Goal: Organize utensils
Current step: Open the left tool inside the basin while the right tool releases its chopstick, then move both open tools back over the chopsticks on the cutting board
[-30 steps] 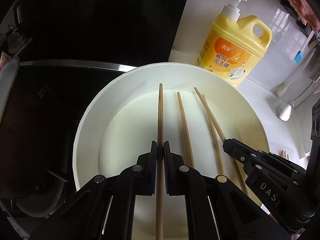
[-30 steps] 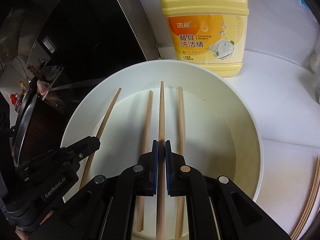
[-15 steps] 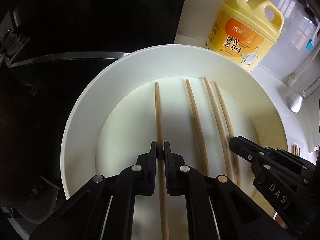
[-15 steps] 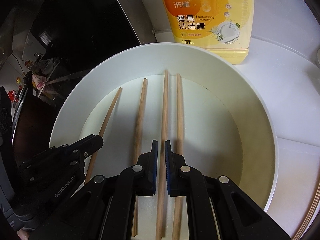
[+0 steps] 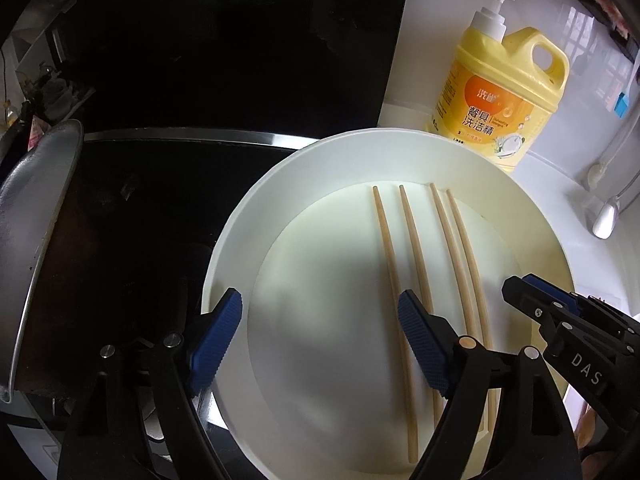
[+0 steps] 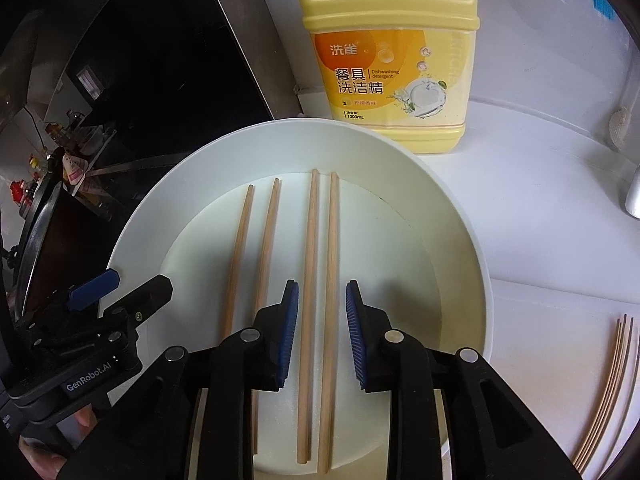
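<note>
Nearest, the left gripper has just been opening and stands wide, nothing pinched; its right pad hangs over the leftmost chopsticks. The right gripper has just been opening to a narrow gap, straddling two chopsticks without pressing them. All four chopsticks lie side by side in the bowl. Beyond stands the detergent bottle.

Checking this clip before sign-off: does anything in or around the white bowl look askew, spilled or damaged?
Nothing stands out. Four chopsticks lie roughly parallel on the bowl's floor, in two pairs. No spill or damage shows. The detergent bottle stands upright behind it.
</note>
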`<action>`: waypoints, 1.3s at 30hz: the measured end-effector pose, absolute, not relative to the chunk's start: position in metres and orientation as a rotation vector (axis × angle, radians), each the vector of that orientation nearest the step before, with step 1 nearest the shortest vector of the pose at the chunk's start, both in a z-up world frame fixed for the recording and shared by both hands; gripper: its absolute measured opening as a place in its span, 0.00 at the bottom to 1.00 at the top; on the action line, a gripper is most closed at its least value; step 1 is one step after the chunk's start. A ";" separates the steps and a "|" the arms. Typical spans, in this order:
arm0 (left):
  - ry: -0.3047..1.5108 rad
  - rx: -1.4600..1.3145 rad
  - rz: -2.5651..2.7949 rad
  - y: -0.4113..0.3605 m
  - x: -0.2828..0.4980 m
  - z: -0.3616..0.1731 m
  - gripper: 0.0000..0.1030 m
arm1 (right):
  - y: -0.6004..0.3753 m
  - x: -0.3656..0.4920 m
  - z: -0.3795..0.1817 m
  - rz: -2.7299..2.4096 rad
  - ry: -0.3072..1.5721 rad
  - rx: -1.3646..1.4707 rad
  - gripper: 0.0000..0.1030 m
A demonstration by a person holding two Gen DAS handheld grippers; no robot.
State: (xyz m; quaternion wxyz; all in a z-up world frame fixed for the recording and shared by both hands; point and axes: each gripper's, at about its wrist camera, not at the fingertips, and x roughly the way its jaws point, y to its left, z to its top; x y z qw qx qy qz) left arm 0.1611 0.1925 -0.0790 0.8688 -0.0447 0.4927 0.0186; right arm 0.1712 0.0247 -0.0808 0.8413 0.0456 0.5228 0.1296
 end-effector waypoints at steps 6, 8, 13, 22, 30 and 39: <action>1.021 -0.104 0.041 0.200 0.153 -0.068 0.81 | 0.028 0.163 -0.073 0.268 1.093 0.078 0.36; 1.013 -0.099 0.050 0.203 0.150 -0.062 0.81 | 0.029 0.160 -0.069 0.264 1.088 0.067 0.38; 0.993 -0.104 0.052 0.213 0.139 -0.049 0.82 | 0.030 0.150 -0.060 0.257 1.076 0.051 0.45; 0.968 -0.089 0.033 0.220 0.119 -0.038 0.86 | 0.033 0.128 -0.050 0.240 1.058 0.052 0.49; 0.923 -0.038 0.015 0.214 0.098 -0.028 0.93 | 0.025 0.096 -0.036 0.173 1.020 0.043 0.61; 0.910 0.004 -0.089 0.169 0.094 -0.025 0.93 | -0.033 0.056 -0.034 0.045 1.032 0.084 0.65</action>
